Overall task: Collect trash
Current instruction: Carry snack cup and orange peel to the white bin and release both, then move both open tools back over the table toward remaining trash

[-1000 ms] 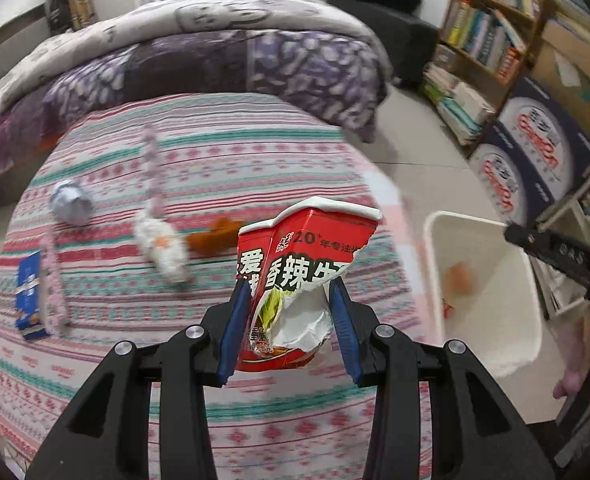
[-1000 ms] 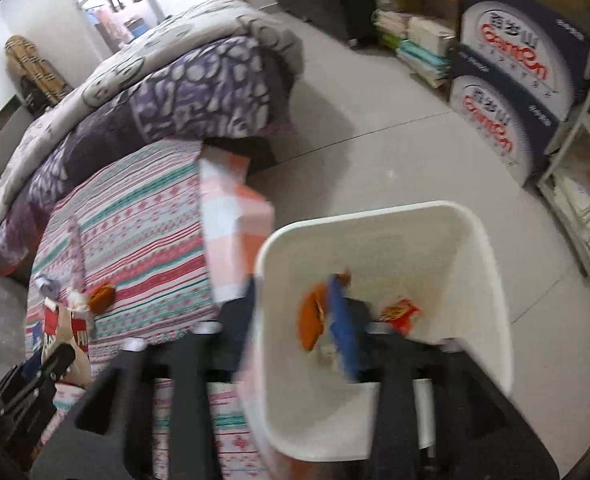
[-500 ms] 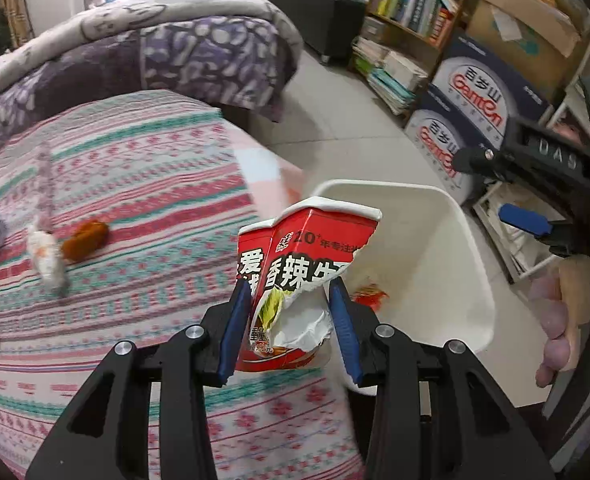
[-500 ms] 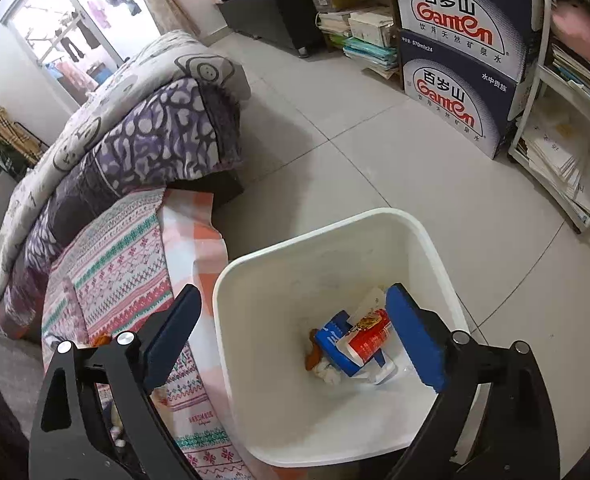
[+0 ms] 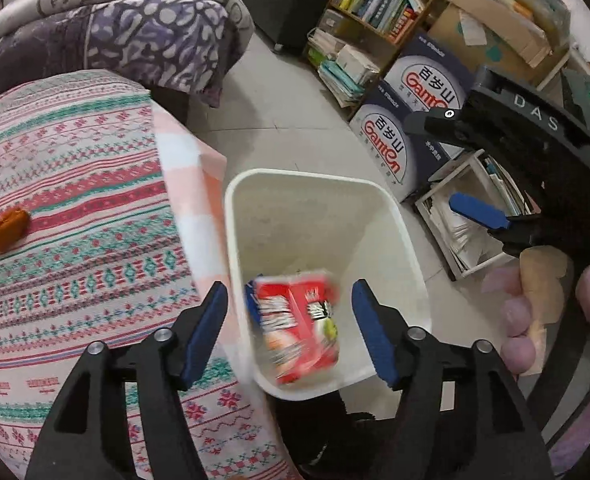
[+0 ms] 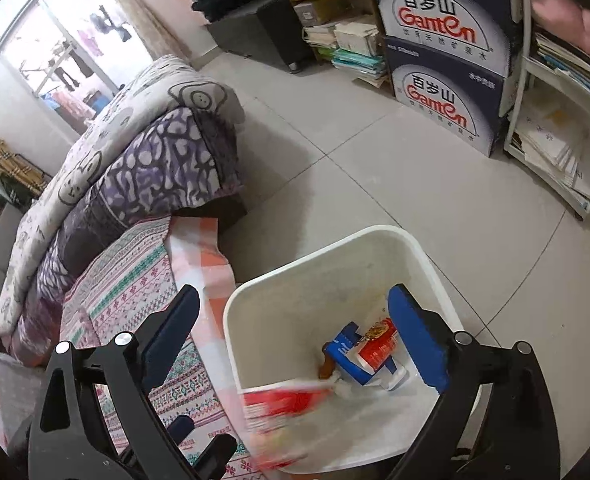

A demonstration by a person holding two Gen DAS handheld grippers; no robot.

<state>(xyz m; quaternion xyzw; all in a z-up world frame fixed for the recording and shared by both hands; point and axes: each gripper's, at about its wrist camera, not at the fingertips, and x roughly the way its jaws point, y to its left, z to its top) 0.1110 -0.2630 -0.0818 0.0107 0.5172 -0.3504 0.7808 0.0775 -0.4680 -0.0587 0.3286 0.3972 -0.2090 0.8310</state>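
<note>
Over white bin point(image 5: 399, 216): left claw point(image 5: 291, 332) spread wide, red carton point(image 5: 299, 320) blurred below; right claw point(image 6: 295, 344) apart too.

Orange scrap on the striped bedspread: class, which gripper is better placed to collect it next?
Probably the left gripper. Its jaws are open and empty, and its view shows the orange scrap nearby. The right gripper, also open, hangs over the white bin.
</note>
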